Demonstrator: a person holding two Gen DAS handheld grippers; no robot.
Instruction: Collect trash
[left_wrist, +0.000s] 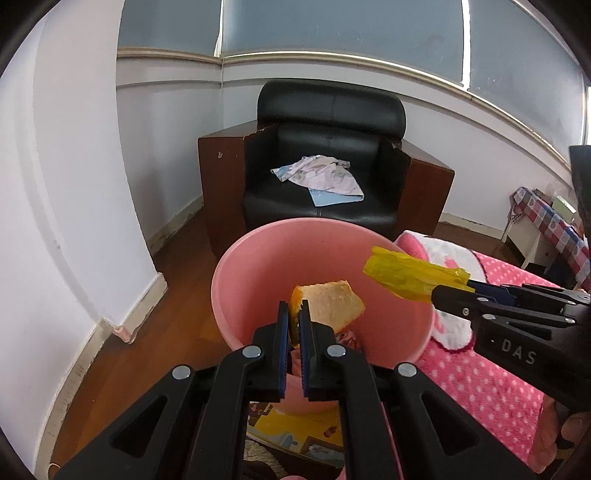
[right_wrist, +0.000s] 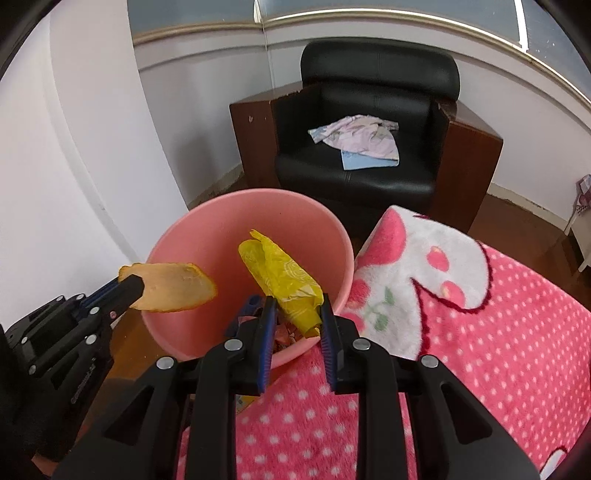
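Over the pink bin (left_wrist: 258, 266), both grippers carry trash for dropping: the left gripper (left_wrist: 294, 314) pinches an orange peel (left_wrist: 332, 302), the right gripper (right_wrist: 295, 314) clamps a crumpled yellow wrapper (right_wrist: 284, 277), each poised above the opening.

A wooden floor (left_wrist: 122, 350) is showing along the left and lower left of both frames, carrying a pink bin (left_wrist: 258, 258) at centre. A black armchair (left_wrist: 325, 147) is standing on the floor at upper centre, with crumpled pale cloths (left_wrist: 321, 177) lying on its seat. A pink polka-dot blanket (right_wrist: 480, 350) is spreading over the lower right, its edge touching the bin's rim. A colourful printed sheet (left_wrist: 295, 432) is lying at the bin's base.
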